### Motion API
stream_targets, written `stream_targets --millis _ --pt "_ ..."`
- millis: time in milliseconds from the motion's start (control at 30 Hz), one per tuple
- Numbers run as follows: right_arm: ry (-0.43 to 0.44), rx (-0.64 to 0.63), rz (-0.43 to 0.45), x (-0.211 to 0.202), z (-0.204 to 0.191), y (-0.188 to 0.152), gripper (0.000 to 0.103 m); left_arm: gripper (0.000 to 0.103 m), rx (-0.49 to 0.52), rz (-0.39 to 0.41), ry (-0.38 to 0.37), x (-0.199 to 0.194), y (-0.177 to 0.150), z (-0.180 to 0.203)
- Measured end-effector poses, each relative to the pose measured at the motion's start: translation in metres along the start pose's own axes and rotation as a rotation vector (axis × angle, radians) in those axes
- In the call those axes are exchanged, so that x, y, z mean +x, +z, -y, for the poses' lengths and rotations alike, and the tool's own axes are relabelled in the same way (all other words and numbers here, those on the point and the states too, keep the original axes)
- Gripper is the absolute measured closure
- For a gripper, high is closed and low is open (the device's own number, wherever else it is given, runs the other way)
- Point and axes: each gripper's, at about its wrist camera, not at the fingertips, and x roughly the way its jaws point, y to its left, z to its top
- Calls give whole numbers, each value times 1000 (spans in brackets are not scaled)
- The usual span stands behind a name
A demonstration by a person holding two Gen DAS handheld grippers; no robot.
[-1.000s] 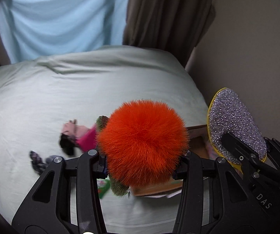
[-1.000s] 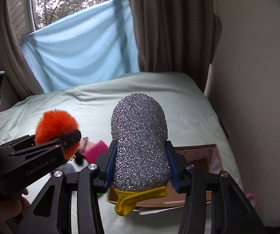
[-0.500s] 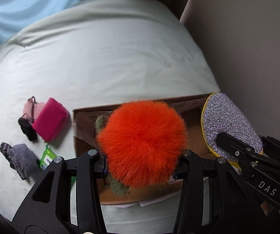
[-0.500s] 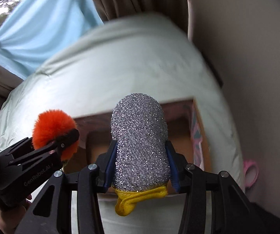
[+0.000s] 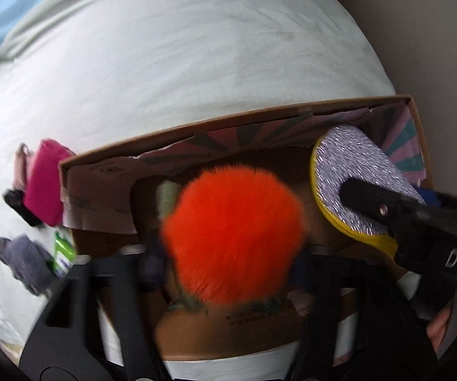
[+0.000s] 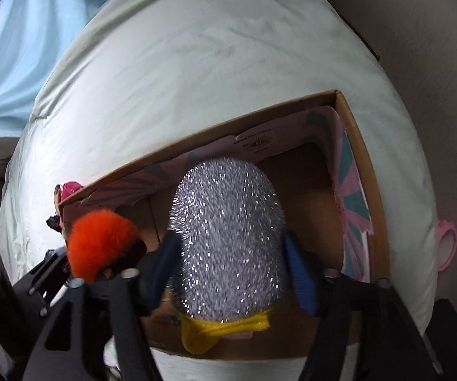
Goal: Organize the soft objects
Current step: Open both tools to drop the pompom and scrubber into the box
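Note:
A fluffy orange pompom point(image 5: 231, 231) sits between the fingers of my left gripper point(image 5: 228, 254), low over the open cardboard box point(image 5: 228, 120). The jaws are opening and their blurred fingers stand clear of the fur on both sides. A silver glittery sponge with a yellow edge point(image 6: 228, 238) lies between the blue pads point(image 6: 298, 273) of my right gripper point(image 6: 230, 254), also over the box point(image 6: 196, 139). Those jaws are opening too, and the pads have drawn back from the sponge. Each view shows the other gripper beside it.
The box lies on a pale green bed sheet point(image 5: 180, 47) by a beige wall. Left of the box are a magenta pouch point(image 5: 44, 181), a black item point(image 5: 18, 203), a grey knitted piece point(image 5: 25, 260) and a green packet point(image 5: 63, 254). A pink ring point(image 6: 447, 241) sits right of the bed.
Both grippers came down from above the bed to just over the box and tipped downward. Their fingers have spread apart from the pompom and the sponge that they squeezed before.

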Motion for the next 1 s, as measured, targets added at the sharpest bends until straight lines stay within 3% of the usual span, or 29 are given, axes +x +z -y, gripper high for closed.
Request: stream_targets --millis 33,67,333,567,767,1000 --pt "6 9 4 1 1 1 16 1 17 15 20 -3 -2 2" --pt "6 18 12 1 3 3 8 0 30 38 33 -8 -4 4" --pt "11 4 60 -4 13 -3 8 0 23 21 26 -16 -17 -3" --pt "15 -24 101 -20 4 -8 8 0 21 62 24 -45 -26 -5" --pt "24 -55 152 -58 -4 -21 8 0 14 140 20 -92 -36 -8" --pt "-7 -155 272 -132 -39 -52 8 0 -17 273 30 -178 -67 -28"
